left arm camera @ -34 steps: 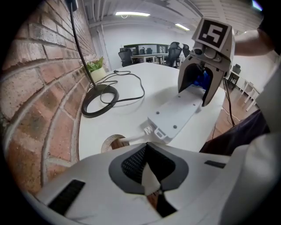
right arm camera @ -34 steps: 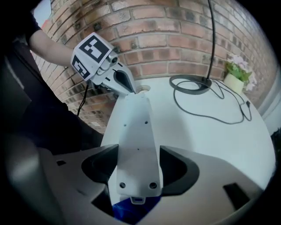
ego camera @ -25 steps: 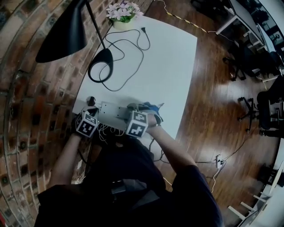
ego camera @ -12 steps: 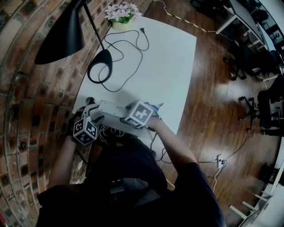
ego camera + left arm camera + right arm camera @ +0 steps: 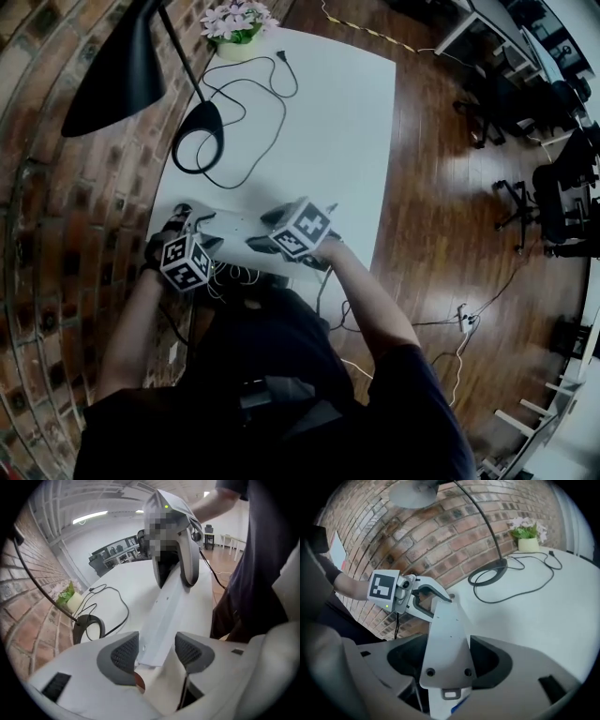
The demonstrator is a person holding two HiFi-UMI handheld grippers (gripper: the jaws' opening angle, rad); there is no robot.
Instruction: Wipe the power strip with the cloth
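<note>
The white power strip [image 5: 234, 227] is held up over the near edge of the white table [image 5: 328, 141], its screwed back face toward the right gripper view [image 5: 445, 634]. My right gripper [image 5: 269, 236] has both pads against the strip's sides [image 5: 447, 660], though its jaws are starting to open. My left gripper [image 5: 202, 241] is at the strip's other end [image 5: 168, 611]. Its jaws [image 5: 157, 651] are opening, with a gap beside the strip. A scrap of the blue cloth [image 5: 457, 706] shows under the strip; the rest of it is hidden.
A black lamp, with its round base [image 5: 197, 148] on the table and its shade [image 5: 112, 80] overhead, stands beyond the strip. A black cord [image 5: 253, 94] loops toward a flower pot [image 5: 234, 28]. Brick wall on the left, wooden floor and office chairs [image 5: 562, 206] on the right.
The left gripper's jaws have let go of the strip's end and spread. The right gripper has turned with the strip and lifted it a little.
</note>
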